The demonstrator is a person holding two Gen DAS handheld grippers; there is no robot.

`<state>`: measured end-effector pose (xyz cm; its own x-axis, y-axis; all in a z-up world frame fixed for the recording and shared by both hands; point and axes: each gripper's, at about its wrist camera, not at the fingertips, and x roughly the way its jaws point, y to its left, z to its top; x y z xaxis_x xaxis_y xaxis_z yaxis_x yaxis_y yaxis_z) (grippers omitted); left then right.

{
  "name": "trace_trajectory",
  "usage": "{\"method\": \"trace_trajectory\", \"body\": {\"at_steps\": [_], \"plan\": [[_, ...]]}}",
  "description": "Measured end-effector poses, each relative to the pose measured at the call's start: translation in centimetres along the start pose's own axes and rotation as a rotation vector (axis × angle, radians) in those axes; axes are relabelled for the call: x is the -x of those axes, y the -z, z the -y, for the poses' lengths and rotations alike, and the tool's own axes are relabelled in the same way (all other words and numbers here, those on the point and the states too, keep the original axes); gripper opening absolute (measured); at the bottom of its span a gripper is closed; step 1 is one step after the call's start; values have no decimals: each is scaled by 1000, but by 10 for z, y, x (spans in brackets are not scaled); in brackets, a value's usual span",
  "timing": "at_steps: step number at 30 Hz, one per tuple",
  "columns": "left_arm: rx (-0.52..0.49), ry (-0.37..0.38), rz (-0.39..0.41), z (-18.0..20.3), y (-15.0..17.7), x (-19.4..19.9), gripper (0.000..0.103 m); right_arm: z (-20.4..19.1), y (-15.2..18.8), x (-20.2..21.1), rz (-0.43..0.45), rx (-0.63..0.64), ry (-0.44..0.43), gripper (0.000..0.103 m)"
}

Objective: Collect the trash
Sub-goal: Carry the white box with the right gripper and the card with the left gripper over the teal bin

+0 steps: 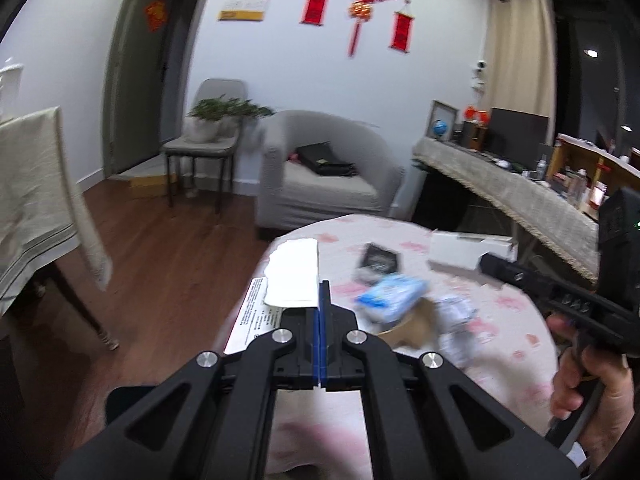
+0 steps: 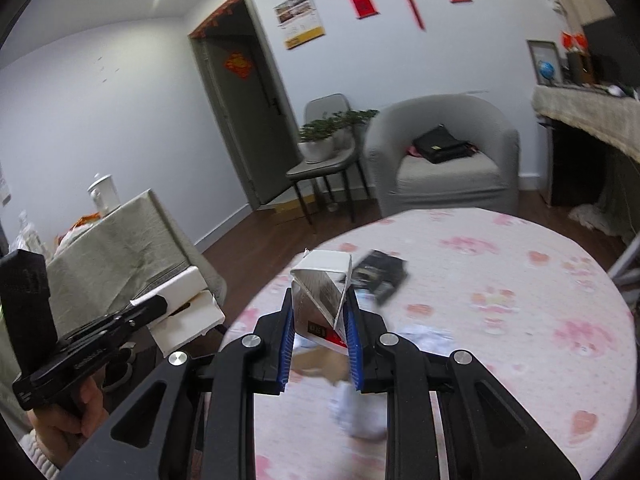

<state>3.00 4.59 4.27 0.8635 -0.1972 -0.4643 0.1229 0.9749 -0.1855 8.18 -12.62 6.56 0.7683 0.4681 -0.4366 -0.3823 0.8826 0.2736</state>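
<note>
At the bottom centre of the left wrist view, our left gripper [image 1: 320, 300] has its blue-padded jaws pressed together, pinching the edge of a white torn box [image 1: 294, 274] that juts up and to the left of the tips, over the table's left rim. We see that same box from the right wrist view at the lower left, white and open-ended, held beyond the table edge by the black tool. Lower centre in the right wrist view, our right gripper [image 2: 320, 322] is clenched on a crumpled carton [image 2: 322, 292], white outside with a silvery lining and a red patch low down; the blue pads press it on both sides.

Across the middle of both views lies the round table with its pink-flowered cloth [image 2: 500, 280]. More trash lies on it: a dark packet [image 1: 378, 260] near the centre, a blue-and-white wrapper [image 1: 392, 292] below it, a brown piece [image 1: 416, 322] and crumpled pale paper [image 1: 456, 312], all blurred. At the right edge of the left wrist view, a hand [image 1: 588, 384] grips the right tool's handle.
</note>
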Motion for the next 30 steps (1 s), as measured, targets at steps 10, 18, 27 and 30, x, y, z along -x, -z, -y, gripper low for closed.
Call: {"method": "trace_trajectory", "body": {"at_steps": [10,18,27,30], "plan": [[79,-160,-180,-96,38,-9,1,-91,15,-57,-93,81,-131,23],[126,-209,-296,-158,74,-12,1,-153,42,-111,-208,116,-191,23],[141,-211,-458,-190,115,-34,1,-194,75,-164,-352,139,-188,23],[147,-214,-503,-199,127,-39,1,-202,85,-180,-399,140,-183,23]]}}
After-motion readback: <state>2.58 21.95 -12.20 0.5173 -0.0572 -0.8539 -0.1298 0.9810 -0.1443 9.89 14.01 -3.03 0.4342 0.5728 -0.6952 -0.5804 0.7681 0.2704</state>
